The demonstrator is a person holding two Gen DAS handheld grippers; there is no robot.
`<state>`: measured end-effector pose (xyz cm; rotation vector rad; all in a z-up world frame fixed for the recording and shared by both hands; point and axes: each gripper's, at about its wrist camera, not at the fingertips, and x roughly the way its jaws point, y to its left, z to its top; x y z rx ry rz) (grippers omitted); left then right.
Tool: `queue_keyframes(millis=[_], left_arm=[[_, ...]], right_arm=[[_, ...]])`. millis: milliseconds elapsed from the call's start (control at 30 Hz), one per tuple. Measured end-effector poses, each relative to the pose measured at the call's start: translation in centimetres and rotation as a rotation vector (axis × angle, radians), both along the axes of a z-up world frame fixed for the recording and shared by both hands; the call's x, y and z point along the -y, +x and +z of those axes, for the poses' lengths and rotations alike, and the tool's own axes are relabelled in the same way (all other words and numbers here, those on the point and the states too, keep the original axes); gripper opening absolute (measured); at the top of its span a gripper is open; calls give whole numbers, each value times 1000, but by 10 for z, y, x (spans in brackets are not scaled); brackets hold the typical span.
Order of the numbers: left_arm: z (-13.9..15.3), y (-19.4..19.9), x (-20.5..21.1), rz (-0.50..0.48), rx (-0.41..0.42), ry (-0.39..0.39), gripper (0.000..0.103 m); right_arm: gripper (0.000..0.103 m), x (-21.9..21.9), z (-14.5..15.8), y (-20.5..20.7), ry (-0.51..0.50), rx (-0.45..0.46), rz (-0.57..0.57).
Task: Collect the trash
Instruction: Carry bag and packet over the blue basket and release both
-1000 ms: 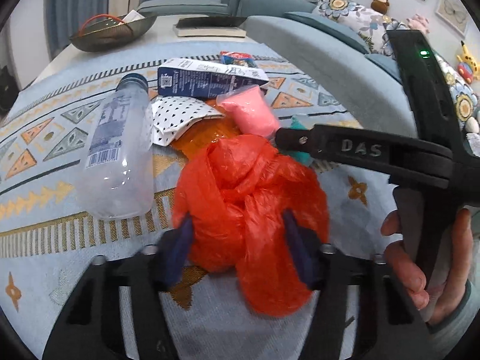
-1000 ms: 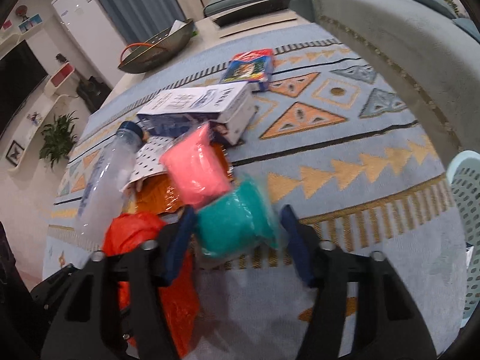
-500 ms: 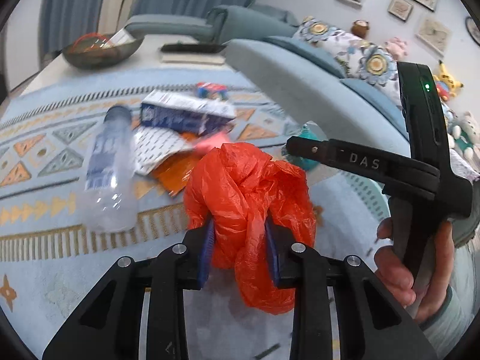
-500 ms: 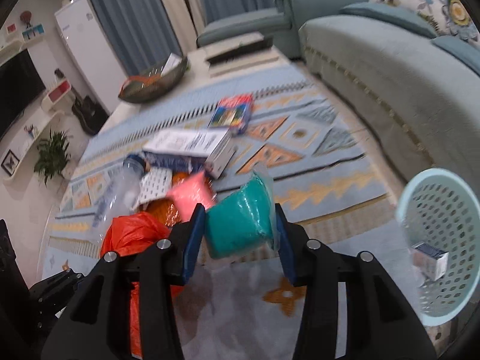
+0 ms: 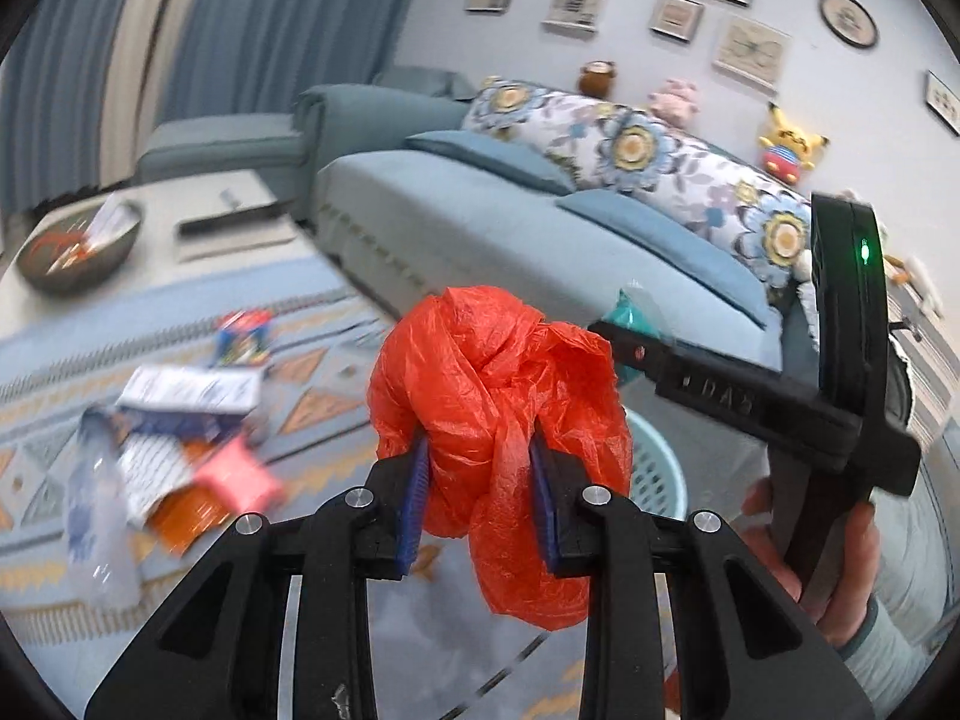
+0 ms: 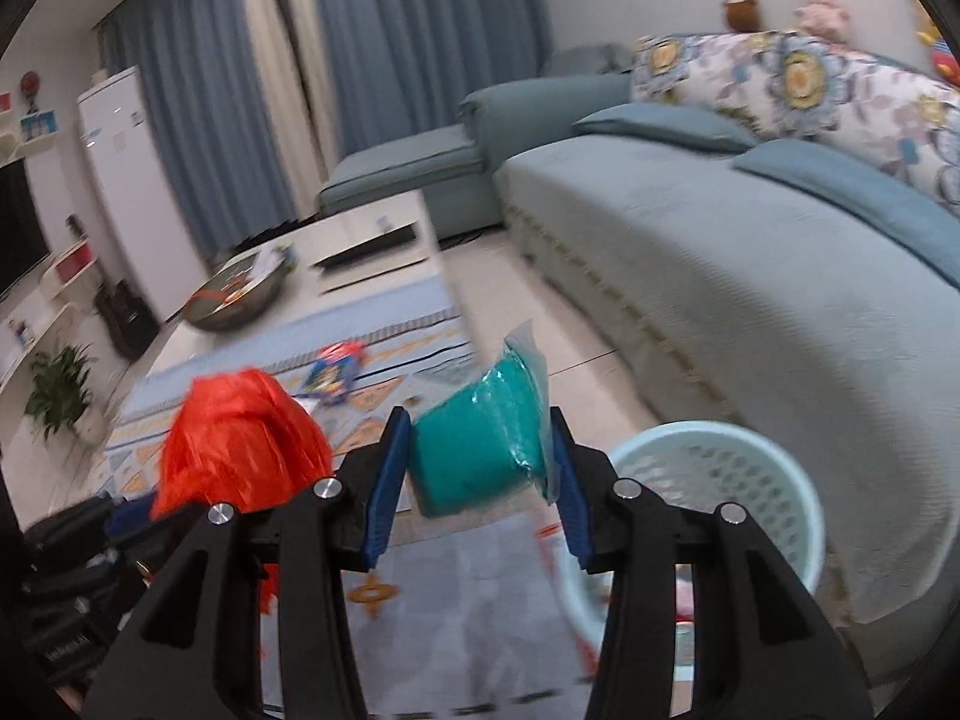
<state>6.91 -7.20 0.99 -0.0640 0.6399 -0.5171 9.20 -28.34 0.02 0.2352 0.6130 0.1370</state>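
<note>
Both tongs clamped: left tongs on red bag, right tongs on teal pack.

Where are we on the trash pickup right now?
Mid-carry. Left gripper clamps the orange plastic bag; right gripper clamps the teal packet near the mint basket. Left on the rug: bottle, carton, pink packet, wrappers.

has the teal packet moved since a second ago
Yes. The teal packet, clamped in the right gripper, left the rug and rose toward the light blue basket.
</note>
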Motion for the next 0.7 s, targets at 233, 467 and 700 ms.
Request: queue_keyframes(millis=[233, 467, 700], left_arm=[[5, 18, 72, -85, 4, 20, 28], [-30, 47, 136, -132, -75, 37, 28], [-75, 69, 168, -139, -152, 57, 28]], right_arm=[[42, 80, -18, -5, 42, -67, -167], [42, 143, -65, 1, 214, -229, -253], [42, 173, -105, 0, 184, -321, -370]])
